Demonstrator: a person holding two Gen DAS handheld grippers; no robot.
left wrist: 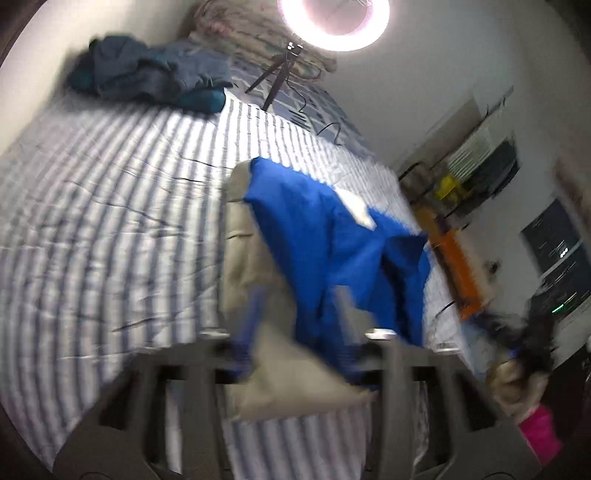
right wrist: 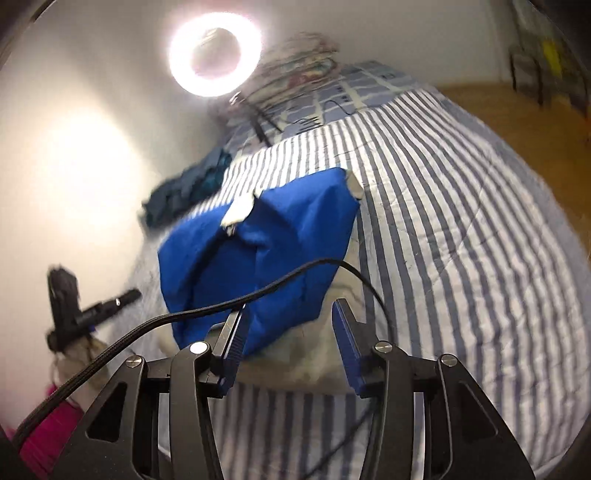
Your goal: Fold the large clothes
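Both my grippers tip down toward the bed, the garment just ahead of them. My right gripper [right wrist: 291,332] stands partly open: its blue pads [right wrist: 347,347] are apart, with the near edge of the blue-and-beige garment [right wrist: 258,251] lying between them and no pad pressing on it. A black cable [right wrist: 221,302] loops across that view in front of the cloth. My left gripper [left wrist: 299,332] is smeared by blur; its fingers seem spread with a beige fold between them, though I cannot tell whether they touch it.

The garment lies bunched on the striped bedspread [right wrist: 461,240], blue layer over beige, a white tag at its top. From the right camera my left gripper [right wrist: 74,306] shows at nine o'clock, beside a pink sleeve [right wrist: 48,432]; from the left camera, shelves [left wrist: 476,166] and a dark screen [left wrist: 554,240] appear at three o'clock.

Farther off, a heap of dark blue clothes [left wrist: 147,74] sits at eleven o'clock, then a small tripod [left wrist: 277,74], and a ring light [left wrist: 332,22] at twelve.
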